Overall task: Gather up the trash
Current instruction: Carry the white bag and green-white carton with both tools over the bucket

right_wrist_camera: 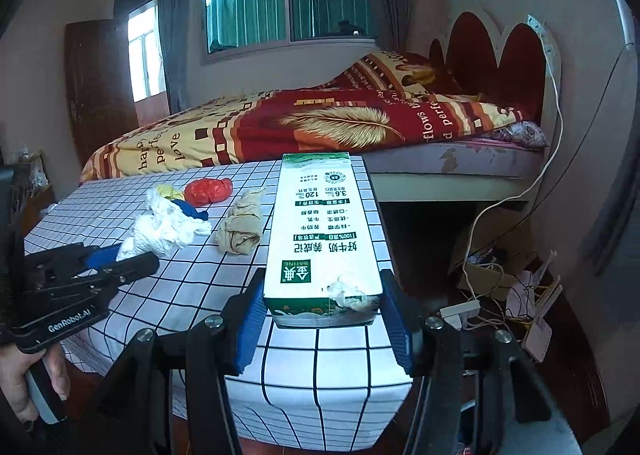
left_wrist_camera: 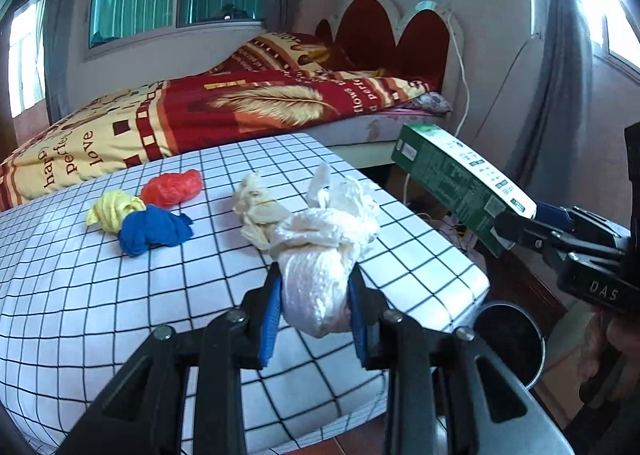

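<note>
A bedroom with a quilted bed (right_wrist_camera: 304, 127) and curtained windows lies behind a table under a white cloth ruled in black squares (left_wrist_camera: 120, 295). The left gripper (left_wrist_camera: 316, 307) is clamped narrowly on a knotted white plastic bag (left_wrist_camera: 320, 255), its blue pads sunk into the bag's lower bulge, which is lifted off the cloth. That bag looks light, soft and crinkly; it would likely give under pressure and slip if taken by its loose ears, so the bunched body below the knot seems the surest hold. Just beyond the left gripper's tips lies a beige crumpled wad (left_wrist_camera: 260, 215), and further out to the left a blue bundle (left_wrist_camera: 154, 231), a yellow one (left_wrist_camera: 112, 211) touching it, and a red glossy one (left_wrist_camera: 172, 189), all soft and rounded and resting on the cloth. The right gripper (right_wrist_camera: 324, 319) holds a green and white milk carton (right_wrist_camera: 324, 235) by its near end, pads pressed on the two long sides, the carton reaching forward over the table's right edge. The carton is stiff, flat-sided card, probably empty and light; its smooth faces could slide, so gripping across the narrow width near the end suits it. Down to the right of the left gripper a dark round bin (left_wrist_camera: 508, 335) stands on the floor.
</note>
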`<state>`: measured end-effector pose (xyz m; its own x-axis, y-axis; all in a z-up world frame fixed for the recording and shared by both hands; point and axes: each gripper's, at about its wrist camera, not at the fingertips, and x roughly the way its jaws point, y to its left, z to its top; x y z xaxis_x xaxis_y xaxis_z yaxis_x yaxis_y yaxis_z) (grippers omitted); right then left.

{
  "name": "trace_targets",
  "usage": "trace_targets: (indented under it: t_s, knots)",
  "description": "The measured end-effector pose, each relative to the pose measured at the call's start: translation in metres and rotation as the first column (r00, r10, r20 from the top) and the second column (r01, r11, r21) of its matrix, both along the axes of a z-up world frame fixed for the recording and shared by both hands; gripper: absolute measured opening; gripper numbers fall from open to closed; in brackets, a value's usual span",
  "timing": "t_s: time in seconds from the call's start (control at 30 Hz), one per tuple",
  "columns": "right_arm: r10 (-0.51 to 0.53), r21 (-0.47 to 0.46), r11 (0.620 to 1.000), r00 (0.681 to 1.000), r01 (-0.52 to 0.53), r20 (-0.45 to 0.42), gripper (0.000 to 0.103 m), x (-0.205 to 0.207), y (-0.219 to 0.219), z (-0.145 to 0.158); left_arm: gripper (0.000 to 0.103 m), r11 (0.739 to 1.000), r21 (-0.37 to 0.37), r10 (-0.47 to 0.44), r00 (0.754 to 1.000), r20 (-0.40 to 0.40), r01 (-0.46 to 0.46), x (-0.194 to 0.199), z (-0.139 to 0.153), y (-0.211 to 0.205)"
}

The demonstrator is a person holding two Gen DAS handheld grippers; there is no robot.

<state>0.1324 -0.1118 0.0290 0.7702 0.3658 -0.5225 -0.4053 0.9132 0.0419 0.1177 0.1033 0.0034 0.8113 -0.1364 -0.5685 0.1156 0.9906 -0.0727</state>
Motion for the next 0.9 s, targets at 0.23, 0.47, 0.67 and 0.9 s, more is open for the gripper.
trace_targets:
  t_s: [0.23, 0.47, 0.67, 0.9]
  knots:
    - [-0.025, -0.001, 1.0, 1.0, 0.025, 0.018, 0.056, -0.019, -0.021, 0.004, 0.032, 0.999, 0.006, -0.043, 0.999, -0.002, 0.043, -0.008, 0.0, -0.023]
    - [-0.067, -0.005, 0.998, 0.998, 0.067, 0.017, 0.056, -0.03, -0.052, -0.002, 0.032, 0.996, 0.019, -0.092, 0.996, 0.0, 0.092, -0.008, 0.0, -0.049]
    - [-0.103, -0.008, 0.995, 0.995, 0.103, 0.005, 0.056, -0.035, -0.082, -0.013, 0.031, 0.991, 0.024, -0.129, 0.992, -0.007, 0.129, -0.006, -0.005, -0.07]
    - [-0.178, 0.002, 0.984, 0.984, 0.178, -0.011, 0.056, -0.039, -0.12, -0.025, 0.031, 0.982, 0.034, -0.186, 0.982, -0.016, 0.186, -0.004, -0.009, -0.098]
